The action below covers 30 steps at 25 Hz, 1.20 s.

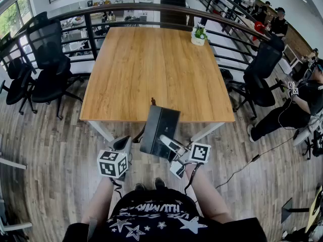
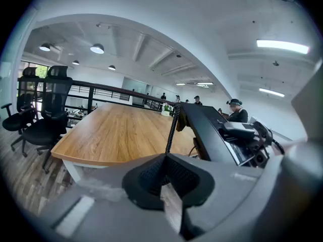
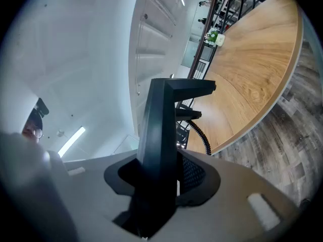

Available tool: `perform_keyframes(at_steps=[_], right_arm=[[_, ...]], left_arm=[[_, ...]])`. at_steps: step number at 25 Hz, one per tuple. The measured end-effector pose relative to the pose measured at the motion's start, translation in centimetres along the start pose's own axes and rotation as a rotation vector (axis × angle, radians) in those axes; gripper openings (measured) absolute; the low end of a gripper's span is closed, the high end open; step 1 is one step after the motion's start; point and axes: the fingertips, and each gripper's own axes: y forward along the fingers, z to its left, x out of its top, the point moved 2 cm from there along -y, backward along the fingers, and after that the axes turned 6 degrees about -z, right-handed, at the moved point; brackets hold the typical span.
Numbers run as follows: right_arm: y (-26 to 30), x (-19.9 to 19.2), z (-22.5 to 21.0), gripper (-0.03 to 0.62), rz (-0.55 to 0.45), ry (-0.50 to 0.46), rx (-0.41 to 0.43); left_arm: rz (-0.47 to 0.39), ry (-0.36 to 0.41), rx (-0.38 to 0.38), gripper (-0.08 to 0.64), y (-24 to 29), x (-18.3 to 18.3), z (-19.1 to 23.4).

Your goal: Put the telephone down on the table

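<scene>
I record this as an open-plan office on an upper gallery. Evidence:
- a large square light-wood table [image 1: 151, 69] on white legs
- black mesh swivel chairs [image 1: 48, 59] on castors beside it
- a curved black metal railing [image 1: 126, 9] with desks visible beyond it
- grey wood-plank flooring [image 1: 50, 160]
- long ceiling strip lights [image 2: 282, 46]
- several people [image 1: 279, 23] gathered at the right

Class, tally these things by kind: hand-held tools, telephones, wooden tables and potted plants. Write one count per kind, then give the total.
tools: 2 (left tool, right tool)
telephone: 1, with its coiled cord
wooden table: 1
potted plant: 1
total: 5
</scene>
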Motion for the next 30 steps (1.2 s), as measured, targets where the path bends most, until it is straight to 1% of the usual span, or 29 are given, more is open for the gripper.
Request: perform_keyframes(at_steps=[6, 14, 20, 24, 30], right_arm=[[0.0, 0.3, 0.0, 0.163, -0.018, 0.006, 0.026], [0.4, -0.4, 0.1, 0.163, -0.001, 0.015, 0.024], [2.1, -1.5, 1.0, 0.163, 0.018, -0.023, 0.020], [3.6, -2.2, 1.2, 0.163, -0.003, -0.014, 0.016], [5.2, -2.7, 1.8, 0.163, -0.021, 0.001, 0.033]], left_arm=[[-0.015, 0.005, 0.005, 0.002, 0.0, -0.1, -0.4], [-0.002, -0.007, 0.014, 0.002, -0.3, -0.7, 0.0], [0.002, -0.012, 0.014, 0.002, -1.9, -0.9, 1.7], [-0.005, -0.008, 0.018, 0.002, -3.2, -0.6, 3.8], [-0.011, -0.007, 0.022, 0.002, -4.1, -0.4, 6.1]])
